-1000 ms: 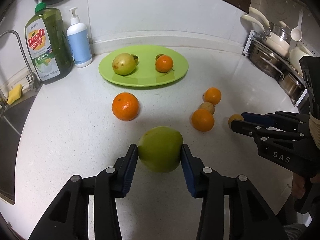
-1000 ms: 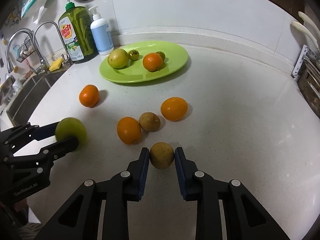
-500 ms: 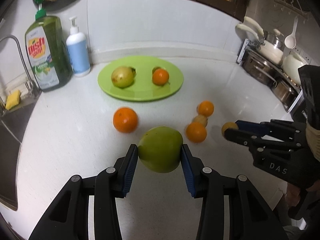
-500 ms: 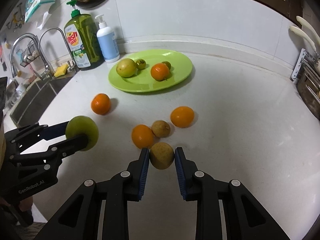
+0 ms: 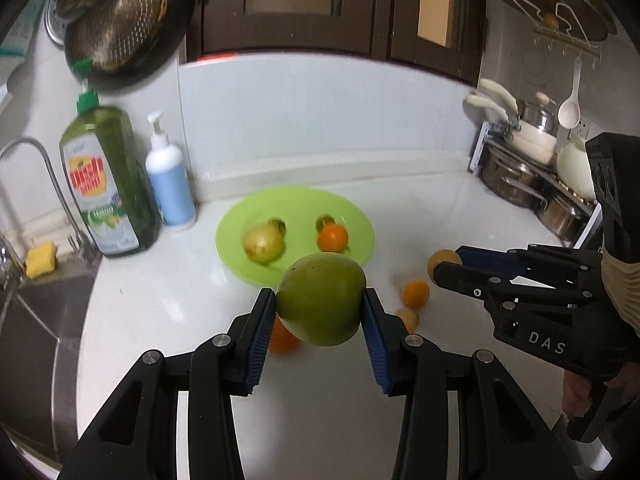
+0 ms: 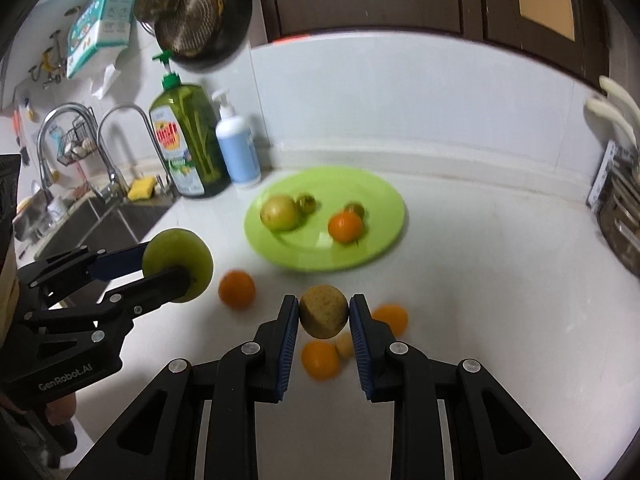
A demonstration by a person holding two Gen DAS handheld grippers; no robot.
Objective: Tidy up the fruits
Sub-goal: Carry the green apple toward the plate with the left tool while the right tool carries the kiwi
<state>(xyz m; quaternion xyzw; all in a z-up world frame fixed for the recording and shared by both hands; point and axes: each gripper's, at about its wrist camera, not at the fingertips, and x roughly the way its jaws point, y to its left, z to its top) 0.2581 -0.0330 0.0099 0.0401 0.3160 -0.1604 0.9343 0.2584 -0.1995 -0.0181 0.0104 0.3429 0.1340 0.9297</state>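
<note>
Above the counter (image 5: 168, 308), left gripper (image 5: 320, 312) clamps green fruit (image 5: 322, 298), narrower end upward

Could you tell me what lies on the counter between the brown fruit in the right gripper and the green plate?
Nothing: in the right wrist view, the white counter between the brown fruit and the green plate is bare.

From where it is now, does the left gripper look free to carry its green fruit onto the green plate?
Probably yes. The left gripper is shut on the green fruit, lifted off the counter, and the green plate lies straight ahead with bare room at its near rim.
</note>
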